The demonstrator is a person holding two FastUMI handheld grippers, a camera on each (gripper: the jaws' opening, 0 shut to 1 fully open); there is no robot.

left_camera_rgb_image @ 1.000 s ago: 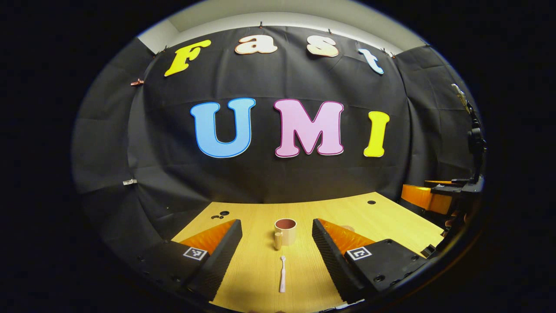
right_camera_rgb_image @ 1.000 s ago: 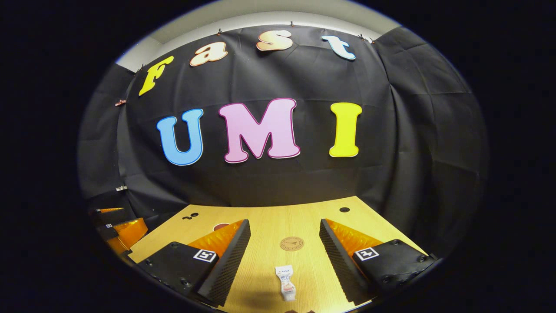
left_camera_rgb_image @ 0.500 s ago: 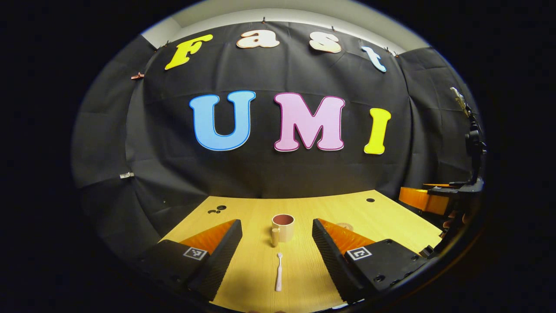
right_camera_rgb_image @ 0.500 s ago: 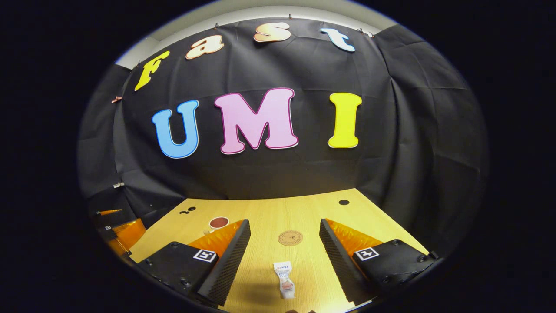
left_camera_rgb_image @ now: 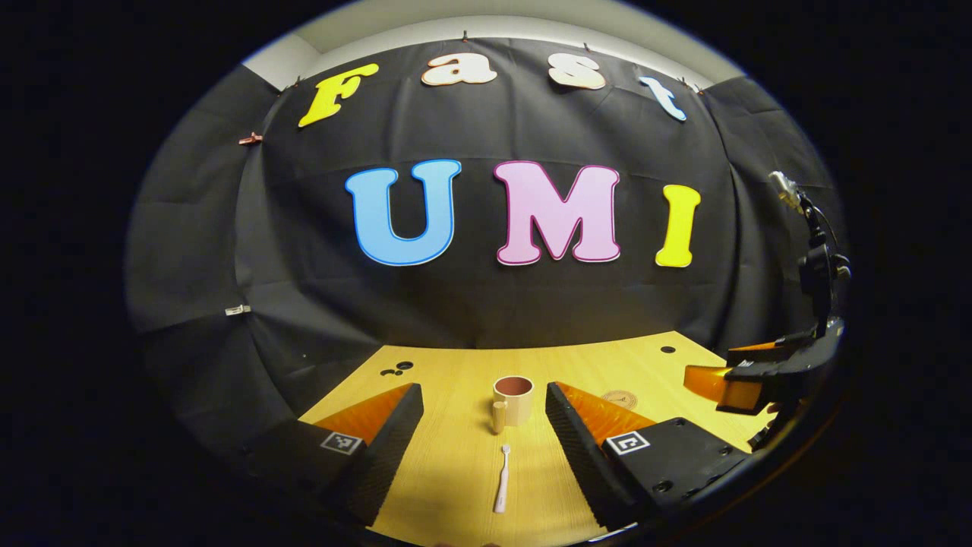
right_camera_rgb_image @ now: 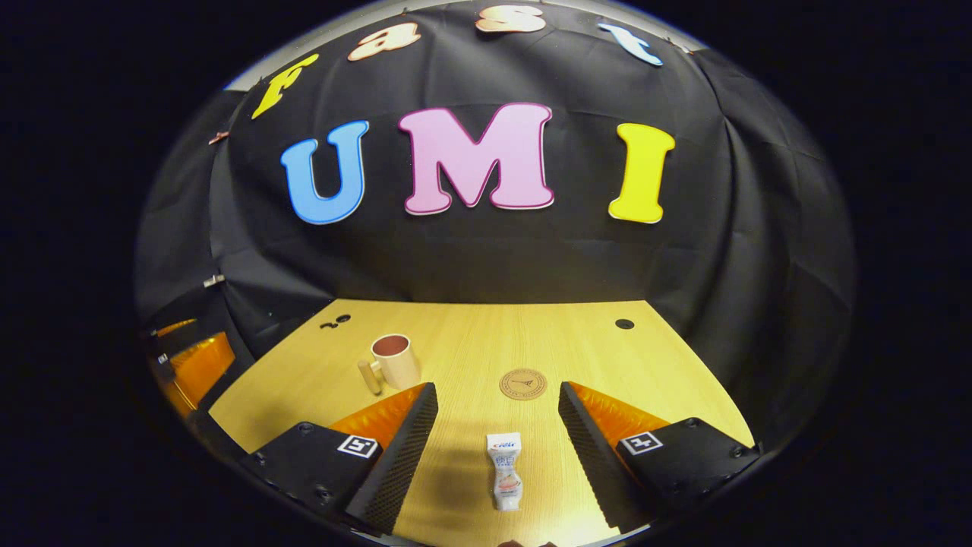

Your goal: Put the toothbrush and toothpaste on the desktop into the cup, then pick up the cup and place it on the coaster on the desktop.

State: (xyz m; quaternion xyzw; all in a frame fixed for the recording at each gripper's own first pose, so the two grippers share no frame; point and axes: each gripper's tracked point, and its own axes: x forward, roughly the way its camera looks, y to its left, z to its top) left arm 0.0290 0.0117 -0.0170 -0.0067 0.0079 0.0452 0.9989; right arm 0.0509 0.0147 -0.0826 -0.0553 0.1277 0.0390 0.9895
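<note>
left gripper view: the left gripper (left_camera_rgb_image: 484, 433) hangs above the wooden worktop (left_camera_rgb_image: 456, 372) with its jaws spread wide and nothing between the pads. the toothbrush (left_camera_rgb_image: 501, 479) lies flat on the worktop in the gap between them, its head pointing toward the cup (left_camera_rgb_image: 512, 400), touching neither finger. the cup stands upright just beyond the brush, handle on its near left side, with its dark inside visible. the coaster (left_camera_rgb_image: 620, 398) peeks out past the right-hand finger, partly hidden by it. at the far right edge the right gripper (left_camera_rgb_image: 748, 376) shows from the side, low over the worktop; from here i cannot tell its jaw state.

right gripper view: here the right gripper (right_camera_rgb_image: 499, 429) shows its jaws spread, empty. the toothpaste (right_camera_rgb_image: 506, 481) lies flat between them, cap end nearest the camera, clear of both fingers. the coaster (right_camera_rgb_image: 523, 384) lies whole and bare just beyond the tube. the cup (right_camera_rgb_image: 393, 362) stands to the left, well apart from the coaster. the left gripper (right_camera_rgb_image: 190, 361) appears at the left edge.
</note>
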